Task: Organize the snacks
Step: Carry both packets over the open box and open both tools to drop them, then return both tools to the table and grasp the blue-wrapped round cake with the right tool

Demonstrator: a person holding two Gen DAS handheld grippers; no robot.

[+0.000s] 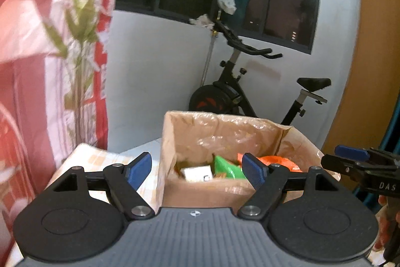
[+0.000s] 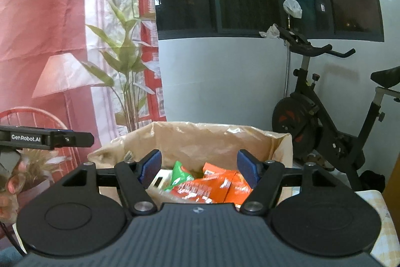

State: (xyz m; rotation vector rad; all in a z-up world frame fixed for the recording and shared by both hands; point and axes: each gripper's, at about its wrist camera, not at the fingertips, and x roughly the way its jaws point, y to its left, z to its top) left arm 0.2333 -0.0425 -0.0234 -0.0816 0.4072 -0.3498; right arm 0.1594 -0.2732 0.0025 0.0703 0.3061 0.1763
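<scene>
An open cardboard box (image 1: 190,189) lined with clear plastic stands ahead of both grippers; it also shows in the right wrist view (image 2: 215,139). Inside lie a green snack packet (image 1: 226,167), orange packets (image 1: 280,162) and a white carton (image 1: 196,173). The right wrist view shows the green packet (image 2: 181,174), the orange packets (image 2: 215,185) and the white carton (image 2: 160,182). My left gripper (image 1: 197,170) is open and empty, just before the box's near wall. My right gripper (image 2: 198,168) is open and empty above the box's near edge. Each gripper shows in the other's view, the right one (image 1: 355,162) and the left one (image 2: 75,139).
The box stands on a table with a yellow checked cloth (image 1: 100,157). An exercise bike (image 1: 240,89) stands behind the box against a white wall. A red and white printed curtain (image 1: 50,54) hangs at the left. A wooden panel (image 1: 370,66) is at the right.
</scene>
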